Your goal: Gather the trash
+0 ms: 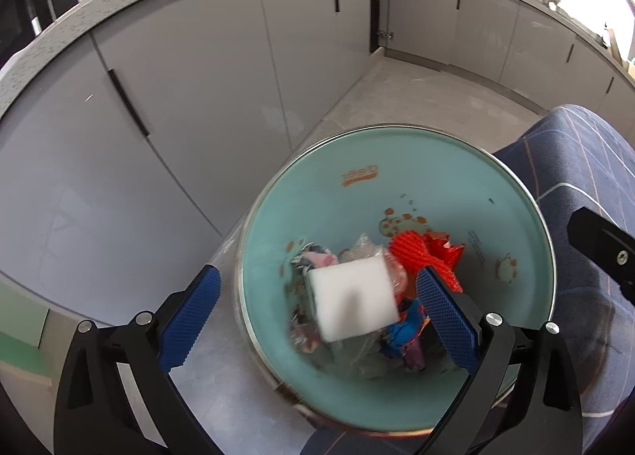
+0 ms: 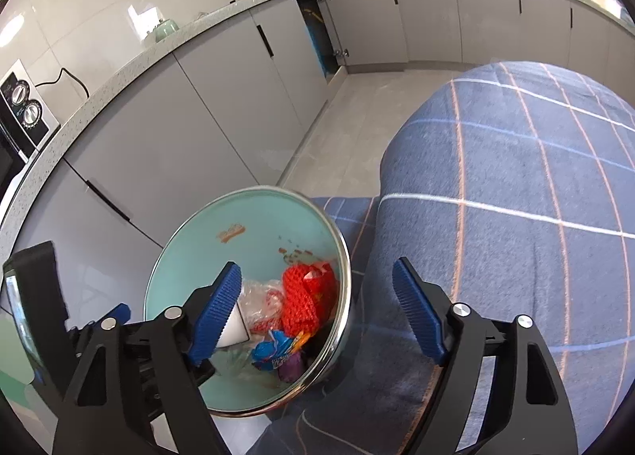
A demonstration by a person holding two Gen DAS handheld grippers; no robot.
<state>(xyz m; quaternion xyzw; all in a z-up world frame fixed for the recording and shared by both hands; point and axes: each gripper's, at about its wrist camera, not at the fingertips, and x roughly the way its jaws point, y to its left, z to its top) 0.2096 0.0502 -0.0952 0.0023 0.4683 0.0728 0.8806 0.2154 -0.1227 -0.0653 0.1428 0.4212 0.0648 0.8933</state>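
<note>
A round trash bin [image 1: 397, 145] with a pale teal inside and a metal rim stands on the floor; it also shows in the right wrist view [image 2: 206, 232]. In it lie red mesh [image 1: 412, 256], crumpled clear plastic [image 1: 365, 248], blue and coloured wrappers [image 1: 405, 332] and a white foam block [image 1: 351, 298], blurred, on or just above the pile. My left gripper [image 1: 317, 320] is open over the bin, apart from the block. My right gripper [image 2: 317, 316] is open and empty at the bin's right rim. The block [image 2: 234, 330] is partly hidden by its left finger.
A blue plaid cloth [image 2: 516, 197] covers a rounded surface right of the bin [image 1: 575, 177]. Grey cabinets [image 1: 178, 97] under a speckled counter [image 2: 99, 93] run along the left and back. One cabinet door [image 2: 317, 34] stands ajar. A microwave [image 2: 20, 109] sits on the counter.
</note>
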